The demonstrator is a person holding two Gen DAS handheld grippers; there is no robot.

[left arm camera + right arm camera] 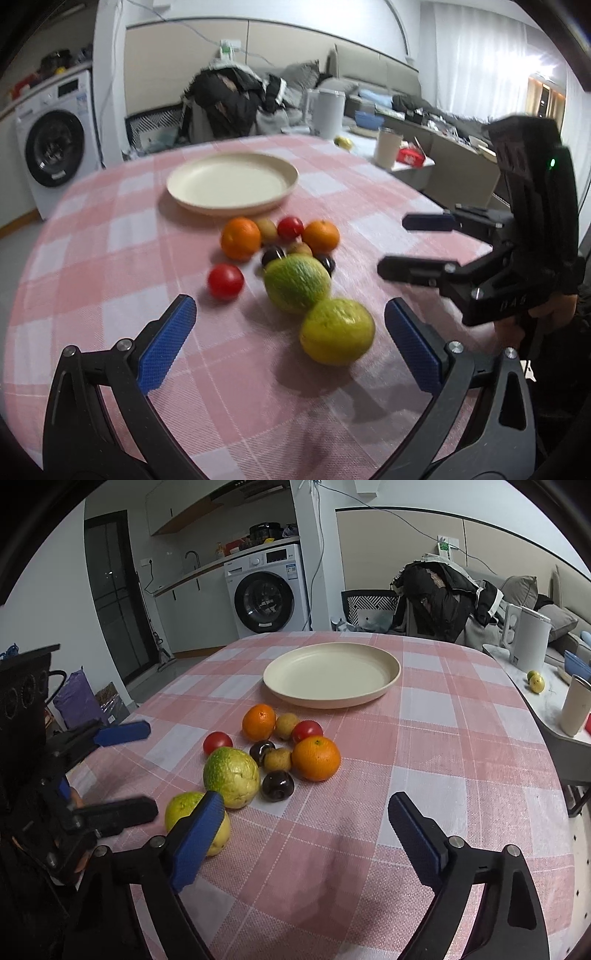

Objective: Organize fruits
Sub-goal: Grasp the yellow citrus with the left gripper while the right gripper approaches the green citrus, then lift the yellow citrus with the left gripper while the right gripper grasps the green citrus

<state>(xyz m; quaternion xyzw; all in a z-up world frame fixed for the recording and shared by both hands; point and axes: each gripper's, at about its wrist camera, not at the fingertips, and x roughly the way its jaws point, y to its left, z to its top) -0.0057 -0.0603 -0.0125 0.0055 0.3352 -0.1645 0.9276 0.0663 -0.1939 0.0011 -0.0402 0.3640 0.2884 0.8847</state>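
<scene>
A cluster of fruit lies on the pink checked tablecloth: a yellow-green citrus nearest, a green guava, two oranges, two red tomatoes, dark plums and small tan fruits. An empty cream plate sits behind them. My left gripper is open, its blue pads either side of the citrus, not touching. My right gripper is open and empty, just before the fruit; the guava and orange lie ahead of it.
A side table at the right holds a white kettle, a cup and a small yellow fruit. A chair piled with dark clothes stands behind the table. A washing machine is at the back.
</scene>
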